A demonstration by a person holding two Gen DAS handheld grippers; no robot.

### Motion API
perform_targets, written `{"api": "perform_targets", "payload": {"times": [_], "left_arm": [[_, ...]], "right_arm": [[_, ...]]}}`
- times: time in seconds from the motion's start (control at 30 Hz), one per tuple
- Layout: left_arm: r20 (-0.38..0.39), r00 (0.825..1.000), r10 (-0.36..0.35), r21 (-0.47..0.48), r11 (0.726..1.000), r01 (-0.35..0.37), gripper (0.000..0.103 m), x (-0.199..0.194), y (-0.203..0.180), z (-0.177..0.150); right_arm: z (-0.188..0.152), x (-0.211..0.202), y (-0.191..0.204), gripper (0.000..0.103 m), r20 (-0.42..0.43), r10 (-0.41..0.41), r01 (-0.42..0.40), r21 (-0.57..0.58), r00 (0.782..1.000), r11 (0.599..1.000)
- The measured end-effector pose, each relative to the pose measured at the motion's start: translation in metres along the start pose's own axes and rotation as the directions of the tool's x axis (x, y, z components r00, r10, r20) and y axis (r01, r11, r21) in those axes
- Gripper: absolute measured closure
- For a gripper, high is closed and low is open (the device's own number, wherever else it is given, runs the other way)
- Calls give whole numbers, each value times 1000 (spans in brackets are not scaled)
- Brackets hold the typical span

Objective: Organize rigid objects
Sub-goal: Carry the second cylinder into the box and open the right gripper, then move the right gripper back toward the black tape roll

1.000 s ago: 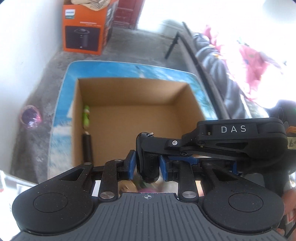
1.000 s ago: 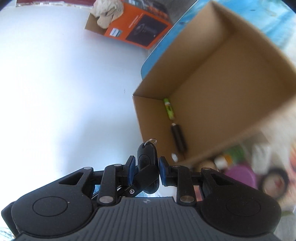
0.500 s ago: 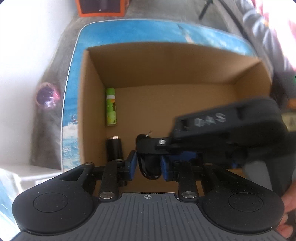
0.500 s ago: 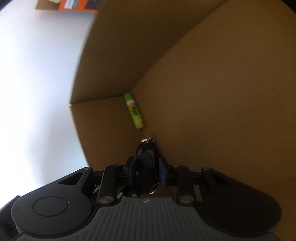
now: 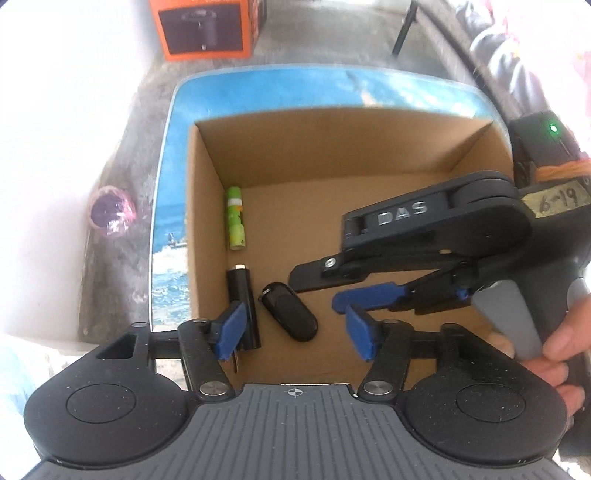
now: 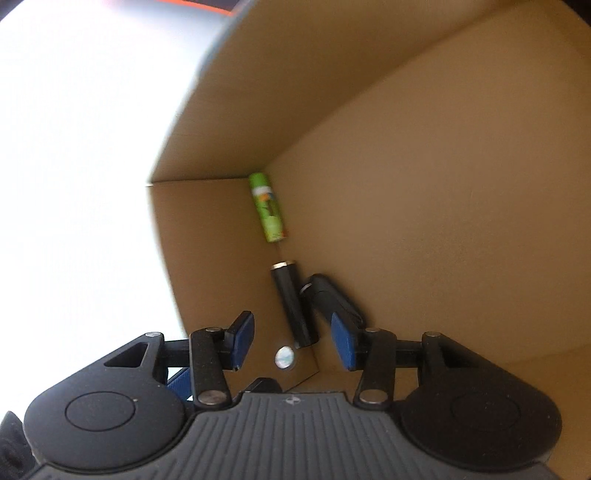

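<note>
A black key fob (image 5: 290, 315) lies on the floor of the open cardboard box (image 5: 332, 122), next to a black cylinder (image 5: 243, 306) and a green tube (image 5: 235, 218) along the left wall. My left gripper (image 5: 295, 330) is open and empty just above the fob. My right gripper (image 5: 325, 291) reaches into the box from the right, open and empty. In the right wrist view the fob (image 6: 332, 299), cylinder (image 6: 293, 306) and green tube (image 6: 267, 206) lie ahead of my open right gripper (image 6: 293, 341).
The box stands on a blue patterned table (image 5: 295, 85). An orange carton (image 5: 207, 27) stands on the concrete floor beyond. A purple bag (image 5: 109, 216) lies by the white wall at left. A small silver disc (image 6: 284, 357) lies in the box corner.
Both grippers were shut on the key fob over the box. Both have opened, and the fob now lies on the box floor beside the black cylinder.
</note>
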State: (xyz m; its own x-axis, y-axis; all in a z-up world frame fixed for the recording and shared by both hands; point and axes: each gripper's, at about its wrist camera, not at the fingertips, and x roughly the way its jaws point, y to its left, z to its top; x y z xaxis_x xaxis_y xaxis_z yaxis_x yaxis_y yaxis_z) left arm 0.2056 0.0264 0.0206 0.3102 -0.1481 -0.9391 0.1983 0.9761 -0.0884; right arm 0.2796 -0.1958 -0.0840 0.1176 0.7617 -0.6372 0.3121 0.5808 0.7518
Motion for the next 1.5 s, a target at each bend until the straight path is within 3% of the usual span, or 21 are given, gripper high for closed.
{"api": "perform_targets", "payload": {"times": [0.07,0.2,0.27,0.37,0.5,0.57,0.7,0.8,0.87,0.93,1.0,1.13,1.2,1.33,1.5], "left_arm": [[45,999,-23,-22,999,24,38,-17,2,-6],[136,988,-68,-67,995,78,33,-50,6,-26],[184,978,-102,-97,988,122,23,-65,8,-39],[229,961,-154,-107,977,183,5,-78,9,-58],[265,932,-249,-65,959,275,0,-84,-1,-86],[264,920,-288,-59,948,314,0,-79,-6,-97],[218,902,-374,-66,916,396,0,-72,-20,-116],[206,889,-410,-60,901,429,0,-66,-30,-126],[202,892,-404,-45,906,420,0,-63,-37,-133],[204,907,-369,-23,924,381,0,-57,-46,-140],[194,926,-323,16,945,326,0,-47,-58,-148],[145,957,-249,77,968,240,0,-24,-78,-171],[126,966,-225,86,973,215,0,-13,-88,-180],[97,983,-157,101,984,147,1,7,-105,-189],[115,990,-82,153,986,64,4,18,-125,-195]], "right_arm": [[-11,-21,6,53,37,18,-17,-38,999,999],[-44,-77,18,40,165,44,-20,-141,985,990],[-67,-107,23,31,245,38,14,-205,969,979],[-109,-150,24,4,385,-6,120,-274,923,954],[-161,-189,13,0,534,-139,322,-267,834,908],[-184,-198,6,0,589,-225,434,-239,776,869],[-227,-200,-6,0,678,-354,654,-247,644,715],[-249,-190,-11,0,701,-409,742,-256,584,620],[-257,-186,-16,0,716,-436,772,-228,546,593],[-264,-181,-23,0,731,-443,780,-195,519,594],[-265,-183,-30,0,735,-438,769,-176,518,614],[-265,-181,-44,0,732,-403,739,-202,550,643],[-263,-170,-51,0,730,-383,735,-234,565,637],[-247,-142,-60,0,687,-396,740,-314,609,595],[-229,-121,-77,2,612,-392,691,-383,687,612]]}}
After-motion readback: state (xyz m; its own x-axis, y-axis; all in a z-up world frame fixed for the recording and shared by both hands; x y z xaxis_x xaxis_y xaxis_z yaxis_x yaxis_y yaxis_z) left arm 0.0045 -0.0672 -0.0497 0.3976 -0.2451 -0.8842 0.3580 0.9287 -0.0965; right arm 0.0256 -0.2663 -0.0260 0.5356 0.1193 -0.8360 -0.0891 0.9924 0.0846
